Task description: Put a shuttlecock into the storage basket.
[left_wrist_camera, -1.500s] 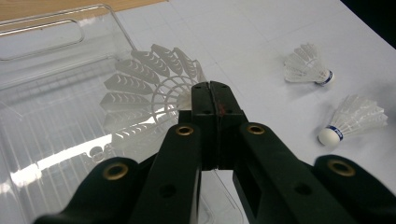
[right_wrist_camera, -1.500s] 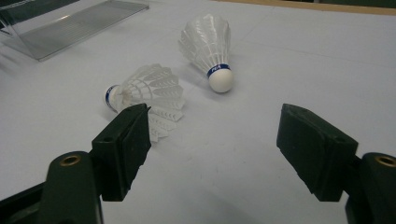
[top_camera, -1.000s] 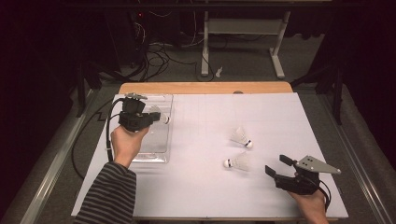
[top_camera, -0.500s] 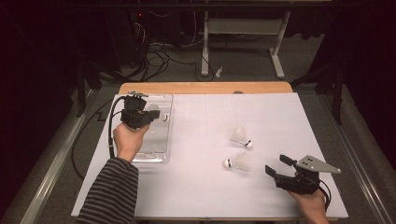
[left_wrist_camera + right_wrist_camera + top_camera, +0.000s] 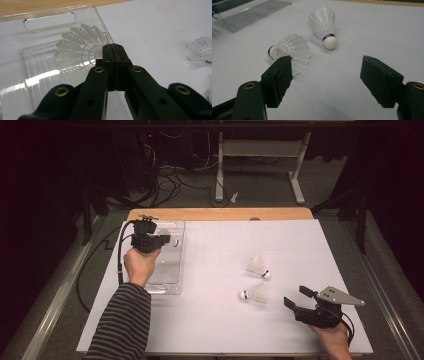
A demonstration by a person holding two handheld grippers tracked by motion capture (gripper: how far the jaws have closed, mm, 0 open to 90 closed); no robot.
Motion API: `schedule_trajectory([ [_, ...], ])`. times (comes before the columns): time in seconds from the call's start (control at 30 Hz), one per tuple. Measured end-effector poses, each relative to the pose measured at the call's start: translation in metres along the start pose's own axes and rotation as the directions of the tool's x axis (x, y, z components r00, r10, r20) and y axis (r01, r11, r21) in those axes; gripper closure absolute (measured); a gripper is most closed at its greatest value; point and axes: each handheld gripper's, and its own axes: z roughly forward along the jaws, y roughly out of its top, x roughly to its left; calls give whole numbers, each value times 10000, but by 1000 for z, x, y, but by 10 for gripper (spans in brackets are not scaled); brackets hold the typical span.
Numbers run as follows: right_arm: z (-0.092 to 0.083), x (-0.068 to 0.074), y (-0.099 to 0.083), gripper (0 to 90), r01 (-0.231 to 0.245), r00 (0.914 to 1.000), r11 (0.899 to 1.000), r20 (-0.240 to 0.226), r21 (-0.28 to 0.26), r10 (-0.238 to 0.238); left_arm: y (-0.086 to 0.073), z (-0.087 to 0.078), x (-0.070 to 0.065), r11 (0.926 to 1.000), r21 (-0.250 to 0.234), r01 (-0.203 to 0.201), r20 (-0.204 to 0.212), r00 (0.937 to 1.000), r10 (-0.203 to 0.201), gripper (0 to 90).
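Two shuttlecocks [image 5: 258,266] [image 5: 254,294] right of clear tray [image 5: 170,282], blue cork bands, writing unreadable. Left gripper [image 5: 114,51] clamped on third shuttlecock [image 5: 78,50] over tray. Right gripper [image 5: 325,80] wide open, empty.

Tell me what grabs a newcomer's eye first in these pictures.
First, the left hand-held gripper, shut on a white shuttlecock over the clear plastic tray at the table's left. Next, two more shuttlecocks lying on the white sheet toward the right, one farther back, one nearer. The right hand-held gripper rests open at the near right corner, pointing at them.
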Motion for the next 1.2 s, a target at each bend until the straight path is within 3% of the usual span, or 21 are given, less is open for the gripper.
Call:
schedule_trajectory([
  [0.27, -1, 0, 0, 267, -43, 10000, 10000, -9, -34, 43, -1, 12, -1, 9998, 169, -62, -223, 9997, 66, 897],
  [0.47, -1, 0, 0, 267, -51, 10000, 10000, -26, -61, 51, 0, 23, 4, 9991, 301, 295, -401, 9988, -283, 897],
  [1.2, -1, 0, 0, 267, -69, 10000, 10000, -62, -70, 68, -5, 46, 12, 9963, 529, 672, -888, 9941, -624, 896],
])
